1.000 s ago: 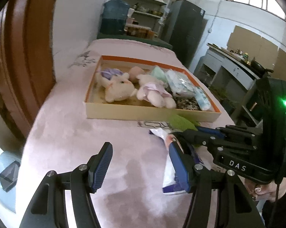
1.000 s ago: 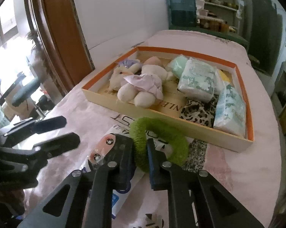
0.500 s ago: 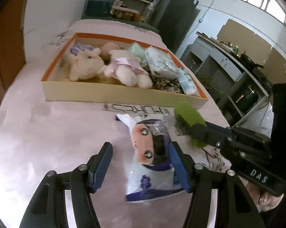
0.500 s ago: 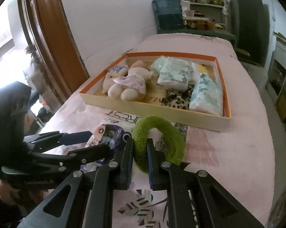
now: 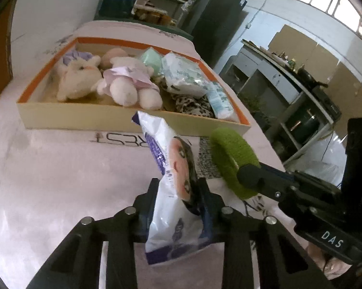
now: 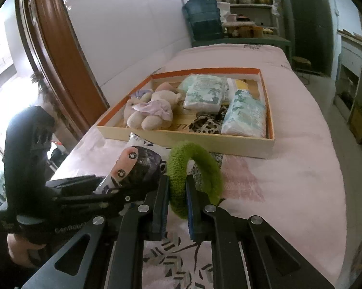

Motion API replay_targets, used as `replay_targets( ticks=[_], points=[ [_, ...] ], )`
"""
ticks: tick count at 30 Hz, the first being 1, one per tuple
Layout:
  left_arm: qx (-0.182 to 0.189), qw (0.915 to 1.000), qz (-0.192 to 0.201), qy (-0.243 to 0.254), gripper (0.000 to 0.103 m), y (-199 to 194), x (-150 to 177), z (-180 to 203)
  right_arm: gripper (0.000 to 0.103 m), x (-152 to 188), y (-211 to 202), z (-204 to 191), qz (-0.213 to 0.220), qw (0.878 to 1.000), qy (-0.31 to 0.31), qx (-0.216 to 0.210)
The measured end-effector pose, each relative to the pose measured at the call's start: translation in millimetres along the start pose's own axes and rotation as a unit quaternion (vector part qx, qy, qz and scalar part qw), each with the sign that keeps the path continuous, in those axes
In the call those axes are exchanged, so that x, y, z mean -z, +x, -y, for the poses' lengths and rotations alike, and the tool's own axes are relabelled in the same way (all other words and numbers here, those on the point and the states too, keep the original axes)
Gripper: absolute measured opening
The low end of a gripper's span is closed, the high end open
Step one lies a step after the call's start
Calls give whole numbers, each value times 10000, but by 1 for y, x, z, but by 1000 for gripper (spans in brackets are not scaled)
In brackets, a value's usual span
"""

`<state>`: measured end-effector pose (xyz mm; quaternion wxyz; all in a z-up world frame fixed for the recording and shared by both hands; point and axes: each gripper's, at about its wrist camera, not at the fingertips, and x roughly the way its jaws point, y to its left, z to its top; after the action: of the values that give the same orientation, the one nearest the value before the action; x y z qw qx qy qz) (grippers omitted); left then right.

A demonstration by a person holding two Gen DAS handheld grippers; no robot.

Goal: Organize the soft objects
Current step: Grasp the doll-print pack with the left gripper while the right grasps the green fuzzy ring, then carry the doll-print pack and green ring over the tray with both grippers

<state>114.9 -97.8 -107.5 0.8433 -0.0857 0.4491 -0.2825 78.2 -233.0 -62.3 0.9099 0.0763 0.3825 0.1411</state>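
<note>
A white and purple doll packet [image 5: 167, 159] stands tilted between the fingers of my left gripper [image 5: 178, 189]. The jaws are closing and their pads press its sides. In the right wrist view the same packet [image 6: 137, 163] shows at the left. My right gripper [image 6: 177, 183] is shut on a fuzzy green ring [image 6: 195, 166], held upright just right of the packet; the ring [image 5: 231, 159] also shows in the left wrist view. Beyond both lies an orange-rimmed cardboard box [image 6: 205, 142] holding plush toys [image 6: 149, 113], tissue packs [image 6: 243, 118] and a leopard-print cloth [image 6: 205, 125].
A pink cloth [image 6: 289, 168] covers the table, with patterned paper under the grippers. A wooden door frame [image 6: 60, 55] and white wall run along the left. A water jug [image 6: 202, 16], shelves and a dark fridge [image 6: 306, 19] stand beyond the table's far end.
The left jaws have come together on the doll packet, which lay flat between them and now stands tilted up. The right gripper with the green ring has drifted slightly.
</note>
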Motion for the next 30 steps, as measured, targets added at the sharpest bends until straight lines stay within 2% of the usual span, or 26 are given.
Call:
replay_targets(
  ticks=[14, 30],
  points=[
    [-141, 9994, 180, 264, 22, -14, 1, 10, 13, -4, -6, -5, 71, 9999, -73, -26],
    [-152, 9965, 746, 345, 22, -58, -18, 13, 13, -27, -28, -27, 363, 9985, -398, -49]
  ],
)
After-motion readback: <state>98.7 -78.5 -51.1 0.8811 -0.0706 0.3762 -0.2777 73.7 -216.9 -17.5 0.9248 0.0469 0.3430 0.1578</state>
